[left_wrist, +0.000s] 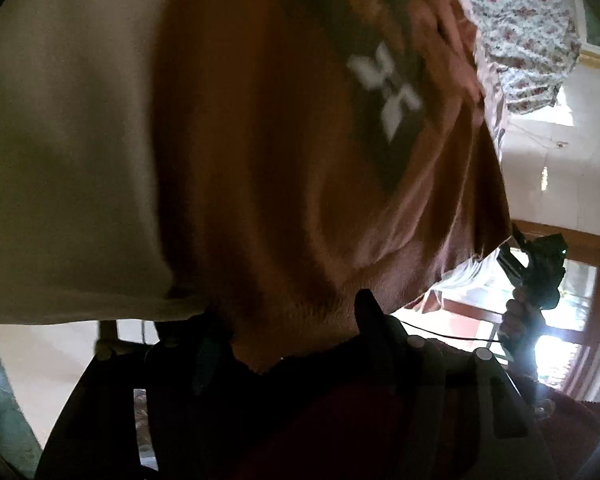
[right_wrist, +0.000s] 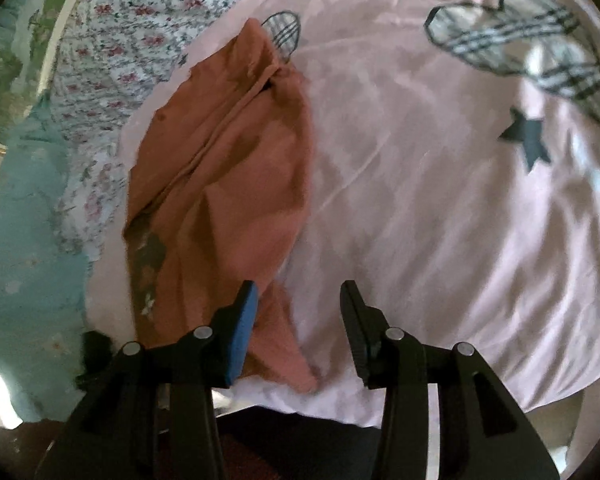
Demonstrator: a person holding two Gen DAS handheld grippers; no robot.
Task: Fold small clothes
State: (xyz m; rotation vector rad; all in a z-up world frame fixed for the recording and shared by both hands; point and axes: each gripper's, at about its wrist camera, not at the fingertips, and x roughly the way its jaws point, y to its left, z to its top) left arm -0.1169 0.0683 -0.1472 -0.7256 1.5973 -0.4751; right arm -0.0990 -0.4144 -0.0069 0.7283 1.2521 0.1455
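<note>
The rust-orange cotton garment (right_wrist: 220,180) lies crumpled in a long heap on the left part of the pale pink bedsheet (right_wrist: 420,200), one end reaching the sheet's near edge. The sheet, printed with grey plaid hearts (right_wrist: 520,48) and a dark star (right_wrist: 528,140), fills most of the right wrist view. Past the sheet's left edge lies a white quilt with small red flowers (right_wrist: 112,40), and nearer along that same edge a teal cloth (right_wrist: 28,240).

In the left wrist view the garment hangs very close to the lens, lifted off the sheet at this end. It shows a dark printed patch with a white cross-shaped mark (left_wrist: 384,92) (blurred, so the design is unclear). A cream stretch of cloth (left_wrist: 68,160) borders it; whether it belongs to the garment I cannot tell.

The right gripper (right_wrist: 300,292) hovers over the sheet's near edge, its claw released. The blue-padded finger (right_wrist: 246,320) stands above the garment's end and the other above bare sheet, with nothing pinched.

The left gripper (left_wrist: 290,312) is dim. Its fingers stand apart with orange fabric sagging between them, and the claw looks released rather than clenched.
</note>
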